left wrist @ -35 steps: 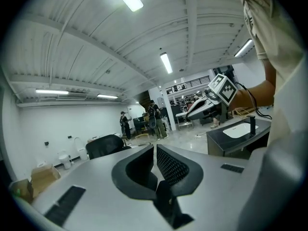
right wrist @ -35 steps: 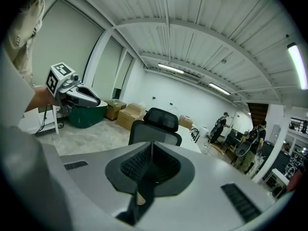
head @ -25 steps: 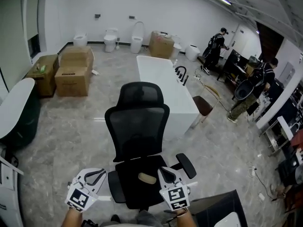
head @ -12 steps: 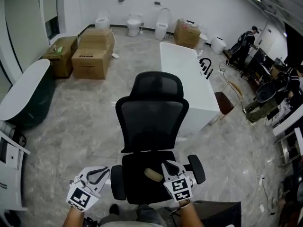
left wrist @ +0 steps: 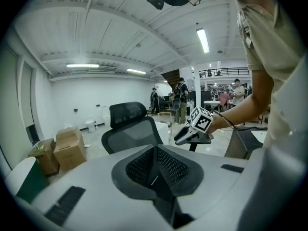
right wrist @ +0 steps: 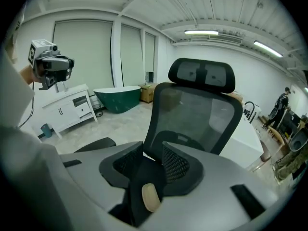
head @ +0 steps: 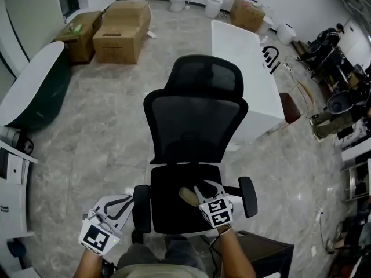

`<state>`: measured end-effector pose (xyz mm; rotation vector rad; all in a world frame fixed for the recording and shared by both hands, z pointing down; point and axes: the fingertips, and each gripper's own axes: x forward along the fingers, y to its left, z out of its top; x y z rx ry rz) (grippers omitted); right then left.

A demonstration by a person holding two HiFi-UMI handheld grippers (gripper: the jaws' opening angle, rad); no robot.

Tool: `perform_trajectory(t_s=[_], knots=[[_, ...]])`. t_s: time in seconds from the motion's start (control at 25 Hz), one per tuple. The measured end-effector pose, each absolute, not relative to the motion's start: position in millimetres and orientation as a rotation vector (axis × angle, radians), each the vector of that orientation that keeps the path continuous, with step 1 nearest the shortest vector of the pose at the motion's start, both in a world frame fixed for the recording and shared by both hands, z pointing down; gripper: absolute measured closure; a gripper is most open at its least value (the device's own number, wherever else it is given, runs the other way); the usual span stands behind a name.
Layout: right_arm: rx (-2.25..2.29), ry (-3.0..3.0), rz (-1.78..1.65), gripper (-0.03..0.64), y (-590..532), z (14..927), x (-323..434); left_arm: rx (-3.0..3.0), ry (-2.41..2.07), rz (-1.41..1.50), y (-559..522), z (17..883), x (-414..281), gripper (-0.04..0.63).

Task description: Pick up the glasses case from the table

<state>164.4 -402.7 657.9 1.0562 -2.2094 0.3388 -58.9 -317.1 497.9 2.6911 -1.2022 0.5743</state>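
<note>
A beige glasses case [head: 186,196] lies on the seat of a black mesh office chair [head: 197,126], not on a table. My right gripper [head: 204,189] hangs just over the seat, right beside the case. Its jaws are opening; in the right gripper view the case [right wrist: 150,197] shows low in the gap of that gripper [right wrist: 151,170], and the pads do not press on it. My left gripper [head: 123,203] is off the seat's left side, apart from the case, with its jaws [left wrist: 155,170] together and nothing in them.
A white table [head: 249,74] stands behind the chair at the right. Cardboard boxes [head: 122,30] sit at the back left, a dark green tub [head: 29,91] and a white cabinet [head: 11,184] at the left. A dark box [head: 261,253] is by my right arm.
Both grippers have come down, the right one farther, onto the chair seat beside the case. The right jaws, shut before, have parted. The head view has tilted down onto the chair.
</note>
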Motion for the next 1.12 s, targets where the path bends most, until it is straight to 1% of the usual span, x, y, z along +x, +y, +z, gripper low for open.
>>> perform_trajectory(t_s=[0.48,0.64,0.88,1.12], knots=[[0.795,-2.093,0.481,0.374,-413,823,160,2.534,-1.158,0.658,-327,579,-54,0.558],[0.701,-2.016,0.564,0.325,-400,887,171,2.891,-1.111,0.574,-348,567,-29,0.558],[0.563,-1.893,0.652,0.301,-385,984,188,2.841,-1.074,0.640,-361,612,-27,0.558],[0.506,-1.828,0.681,0.295,-370,1054,201,2.751,-1.051,0.718,-357,656,-33,0.558]])
